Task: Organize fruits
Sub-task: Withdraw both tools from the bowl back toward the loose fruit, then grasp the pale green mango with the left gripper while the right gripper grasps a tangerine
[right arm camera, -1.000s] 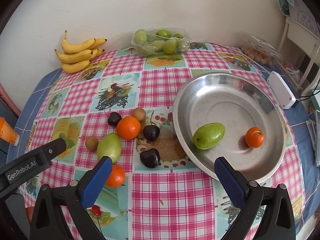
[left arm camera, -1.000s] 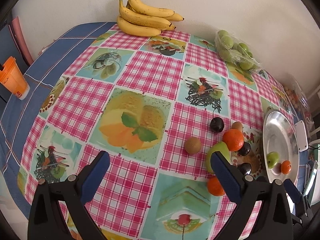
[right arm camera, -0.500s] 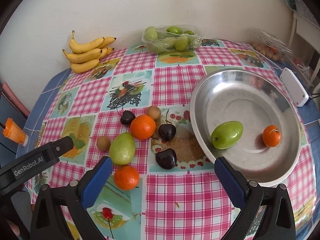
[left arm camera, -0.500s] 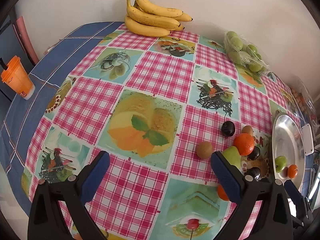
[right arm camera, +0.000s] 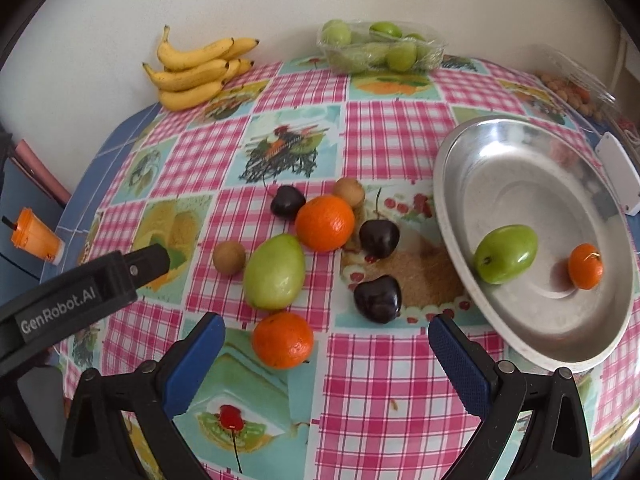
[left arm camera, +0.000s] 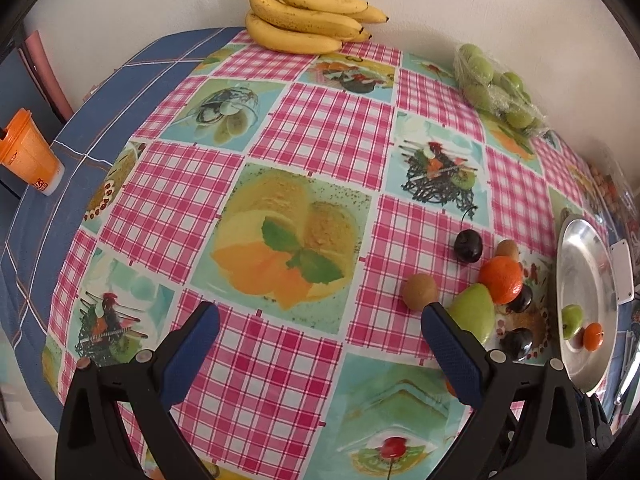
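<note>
A steel dish (right arm camera: 520, 184) on the right holds a green fruit (right arm camera: 506, 253) and a small orange (right arm camera: 585, 266). Loose fruit lies left of it: a green mango (right arm camera: 275, 272), two oranges (right arm camera: 325, 222) (right arm camera: 282, 339), three dark plums (right arm camera: 377, 298) (right arm camera: 379, 238) (right arm camera: 287, 202), and two brown kiwis (right arm camera: 229, 257) (right arm camera: 349, 192). My right gripper (right arm camera: 326, 334) is open and empty, just above the near orange. My left gripper (left arm camera: 320, 326) is open and empty over bare cloth, left of the mango (left arm camera: 473, 316) and kiwi (left arm camera: 419, 290). The dish (left arm camera: 580, 264) shows at far right there.
Bananas (right arm camera: 196, 70) and a wrapped tray of green fruit (right arm camera: 380, 46) sit by the back wall. An orange cup (right arm camera: 34, 238) stands at the left on the blue cloth. A white box (right arm camera: 618, 172) and a bag of small fruit (right arm camera: 576, 88) lie beyond the dish.
Both grippers have moved left across the table. The right one has come closer over the loose fruit; both stay open and no fruit has moved.
</note>
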Motion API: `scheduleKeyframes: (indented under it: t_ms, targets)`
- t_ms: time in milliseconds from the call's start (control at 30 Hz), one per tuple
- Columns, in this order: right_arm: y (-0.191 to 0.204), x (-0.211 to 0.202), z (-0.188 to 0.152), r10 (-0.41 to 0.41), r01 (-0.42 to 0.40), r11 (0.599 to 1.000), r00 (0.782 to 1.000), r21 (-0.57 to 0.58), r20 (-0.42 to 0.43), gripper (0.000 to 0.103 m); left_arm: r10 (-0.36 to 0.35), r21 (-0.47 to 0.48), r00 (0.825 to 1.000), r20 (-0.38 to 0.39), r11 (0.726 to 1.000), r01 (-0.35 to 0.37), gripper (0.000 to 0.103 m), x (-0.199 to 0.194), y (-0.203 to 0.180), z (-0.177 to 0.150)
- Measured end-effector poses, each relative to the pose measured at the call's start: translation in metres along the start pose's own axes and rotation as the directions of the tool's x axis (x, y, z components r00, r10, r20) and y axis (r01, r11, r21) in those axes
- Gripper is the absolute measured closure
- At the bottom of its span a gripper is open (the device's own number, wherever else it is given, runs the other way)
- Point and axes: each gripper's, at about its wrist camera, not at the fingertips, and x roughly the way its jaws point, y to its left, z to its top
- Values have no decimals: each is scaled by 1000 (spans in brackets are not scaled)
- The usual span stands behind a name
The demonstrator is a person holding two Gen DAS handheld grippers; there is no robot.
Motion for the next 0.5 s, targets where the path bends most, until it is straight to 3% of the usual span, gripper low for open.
scheduleKeyframes:
  t_ms: [200, 500]
  targets:
    - [5, 10, -2, -2, 1, 1000, 999, -28, -36, 19, -30, -27, 997, -72, 999, 29, 3, 14, 2, 1]
    - [23, 20, -3, 46, -52, 995, 997, -84, -66, 50, -40, -49, 993, -111, 998, 35, 3, 20, 2, 2]
